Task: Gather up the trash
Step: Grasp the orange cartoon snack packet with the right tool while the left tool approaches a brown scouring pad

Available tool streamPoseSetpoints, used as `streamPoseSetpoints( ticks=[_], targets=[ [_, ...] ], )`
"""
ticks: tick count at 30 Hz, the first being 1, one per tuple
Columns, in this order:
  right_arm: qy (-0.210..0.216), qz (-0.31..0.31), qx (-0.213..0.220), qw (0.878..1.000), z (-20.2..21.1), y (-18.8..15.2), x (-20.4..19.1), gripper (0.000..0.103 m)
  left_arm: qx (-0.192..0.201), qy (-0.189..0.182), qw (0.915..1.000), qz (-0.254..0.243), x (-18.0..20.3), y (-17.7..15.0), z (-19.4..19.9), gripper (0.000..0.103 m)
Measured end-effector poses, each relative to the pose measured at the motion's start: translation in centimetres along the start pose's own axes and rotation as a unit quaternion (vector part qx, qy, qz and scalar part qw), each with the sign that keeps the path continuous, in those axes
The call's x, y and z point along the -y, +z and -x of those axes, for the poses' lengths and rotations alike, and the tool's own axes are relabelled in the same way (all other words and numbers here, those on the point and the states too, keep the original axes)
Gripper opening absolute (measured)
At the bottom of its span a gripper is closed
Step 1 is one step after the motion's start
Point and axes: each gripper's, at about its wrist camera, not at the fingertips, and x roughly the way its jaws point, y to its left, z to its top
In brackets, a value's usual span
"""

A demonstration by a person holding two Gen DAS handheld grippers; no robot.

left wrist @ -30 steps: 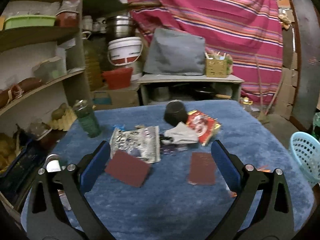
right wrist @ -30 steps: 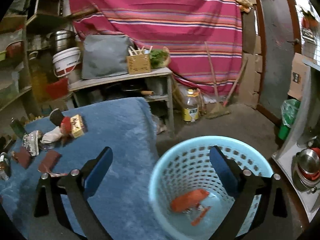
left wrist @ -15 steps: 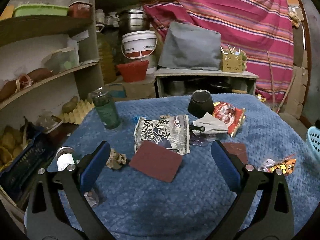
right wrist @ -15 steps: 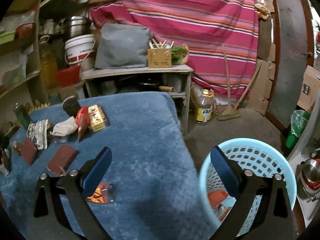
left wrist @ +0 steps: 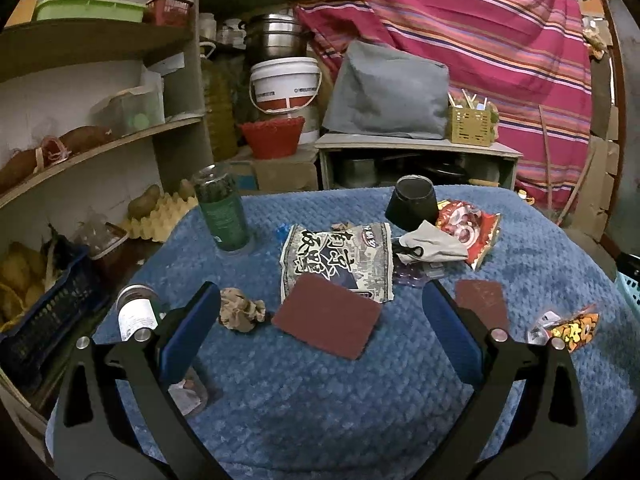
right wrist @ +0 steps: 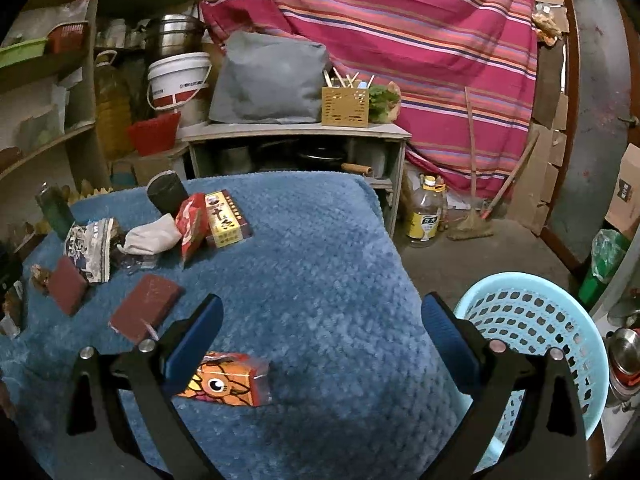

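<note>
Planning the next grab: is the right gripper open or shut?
Open. The right gripper has its blue pads spread wide, empty, the orange wrapper lying beside the left pad.

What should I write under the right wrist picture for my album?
Open right gripper over the blue table cover, orange wrapper by its left finger, light blue basket waiting alongside.

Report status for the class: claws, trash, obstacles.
Left claw open, over brown pad. Right claw open, empty, beside orange wrapper. Blue basket at right, clear path.
</note>
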Motion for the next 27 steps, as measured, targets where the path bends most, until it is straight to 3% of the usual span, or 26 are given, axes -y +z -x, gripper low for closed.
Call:
streamPoseSetpoints(
  ticks=[6, 12, 19, 27],
  targets=[
    [0.021, -0.017, -0.025, 0.999, -0.9, -0.7, -1.0, 0.097, -0.041, -0.019, 0.9988, 0.016, -0.8, -0.3, -1.3, 0.097],
    [0.031, 0.018, -0.041, 0.999, -1.9, -1.7, -3.7, 0.097, -0.063, -0.015, 0.9973, 0.036, -1.8, -0.7, -2.6, 0.097],
    [0.037, 0.057, -0.063, 0.996, -2.5, -2.7, -7.5, 0.097, -0.06, 0.01, 0.9975, 0.035, -2.3, -0.7, -2.5, 0.097],
    [0.023, 0.067, -0.089, 0.993, -3.3, -3.5, -8.9, 0.098, -0.066, 0.006, 0.997, 0.04, -3.1, -1.0, -2.5, 0.097]
  ],
)
